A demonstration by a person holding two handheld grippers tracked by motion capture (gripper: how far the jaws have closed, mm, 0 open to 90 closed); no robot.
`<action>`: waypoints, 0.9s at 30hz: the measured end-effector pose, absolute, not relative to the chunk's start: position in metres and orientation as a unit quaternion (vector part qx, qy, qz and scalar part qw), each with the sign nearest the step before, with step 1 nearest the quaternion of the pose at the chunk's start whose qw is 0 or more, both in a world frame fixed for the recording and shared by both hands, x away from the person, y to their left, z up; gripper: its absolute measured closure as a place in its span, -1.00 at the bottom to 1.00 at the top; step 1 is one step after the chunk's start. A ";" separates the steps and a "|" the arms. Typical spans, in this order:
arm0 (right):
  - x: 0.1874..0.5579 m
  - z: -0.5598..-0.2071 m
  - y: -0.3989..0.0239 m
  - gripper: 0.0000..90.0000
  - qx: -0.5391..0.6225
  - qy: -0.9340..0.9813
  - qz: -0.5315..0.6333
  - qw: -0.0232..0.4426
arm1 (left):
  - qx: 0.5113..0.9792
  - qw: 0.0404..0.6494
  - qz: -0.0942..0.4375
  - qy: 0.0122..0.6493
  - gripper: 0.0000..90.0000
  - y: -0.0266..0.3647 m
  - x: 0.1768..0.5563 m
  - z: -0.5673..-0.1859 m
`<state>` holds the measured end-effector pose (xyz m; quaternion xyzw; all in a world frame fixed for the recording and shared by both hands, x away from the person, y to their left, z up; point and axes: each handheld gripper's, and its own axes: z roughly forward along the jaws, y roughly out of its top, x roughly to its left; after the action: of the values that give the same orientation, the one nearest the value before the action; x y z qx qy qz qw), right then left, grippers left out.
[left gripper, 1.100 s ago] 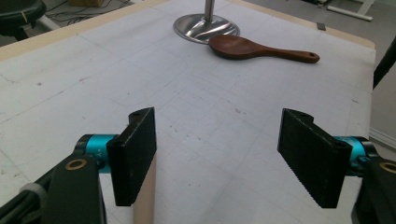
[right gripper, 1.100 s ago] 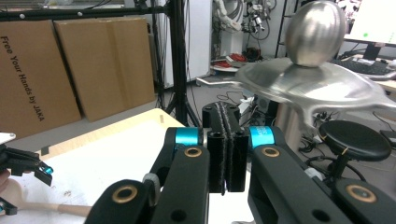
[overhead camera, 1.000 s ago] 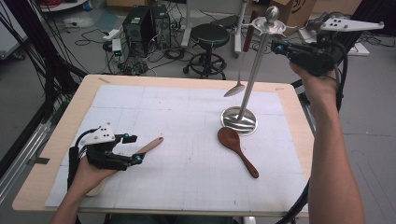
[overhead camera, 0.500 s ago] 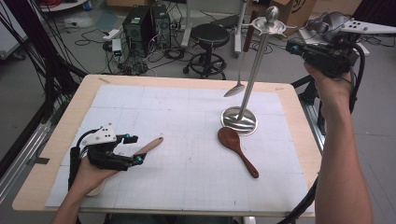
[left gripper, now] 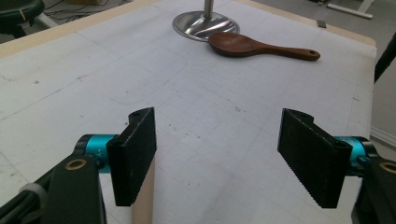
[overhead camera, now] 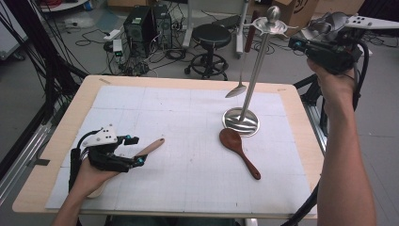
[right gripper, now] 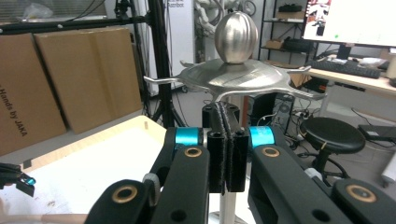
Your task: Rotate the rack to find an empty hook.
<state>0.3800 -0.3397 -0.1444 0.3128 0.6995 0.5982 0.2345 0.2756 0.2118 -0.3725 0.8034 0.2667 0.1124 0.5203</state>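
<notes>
A metal utensil stand (overhead camera: 241,121) rises from the mat's right half, its knob top (right gripper: 236,30) close in front of my right gripper (overhead camera: 294,43). That gripper (right gripper: 224,112) is held high beside the stand's top, jaws pressed together with nothing between them. A metal spoon (overhead camera: 235,90) hangs from one hook. A dark wooden spoon (overhead camera: 237,148) lies flat by the stand's base (left gripper: 203,23). My left gripper (overhead camera: 136,150) rests low at the front left, open, over a pale wooden spatula (overhead camera: 153,145). The spatula's handle (left gripper: 142,196) lies under one jaw, not gripped.
A white gridded mat (overhead camera: 188,122) covers the wooden table (overhead camera: 47,188). Behind the table are a black stool (overhead camera: 211,35), computer towers (overhead camera: 146,23) and floor cables. Cardboard boxes (right gripper: 70,74) stand in the background of the right gripper view.
My right hand has drifted slightly to the right, away from the stand's top. The left hand and the utensils have not moved.
</notes>
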 end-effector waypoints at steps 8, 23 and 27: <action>0.380 -0.144 -0.334 1.00 0.303 0.704 0.599 0.233 | 0.803 0.520 0.113 0.268 -0.36 0.213 0.275 -0.372; 0.379 -0.143 -0.322 1.00 0.287 0.714 0.598 0.224 | 0.803 0.520 0.113 0.267 -0.36 0.212 0.276 -0.372; 0.379 -0.143 -0.319 1.00 0.283 0.715 0.599 0.224 | 0.803 0.520 0.114 0.268 -0.36 0.213 0.275 -0.372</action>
<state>0.3795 -0.3192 -0.1427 0.2831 0.7149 0.5988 0.2241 0.2755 0.2129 -0.3721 0.8027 0.2680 0.1145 0.5204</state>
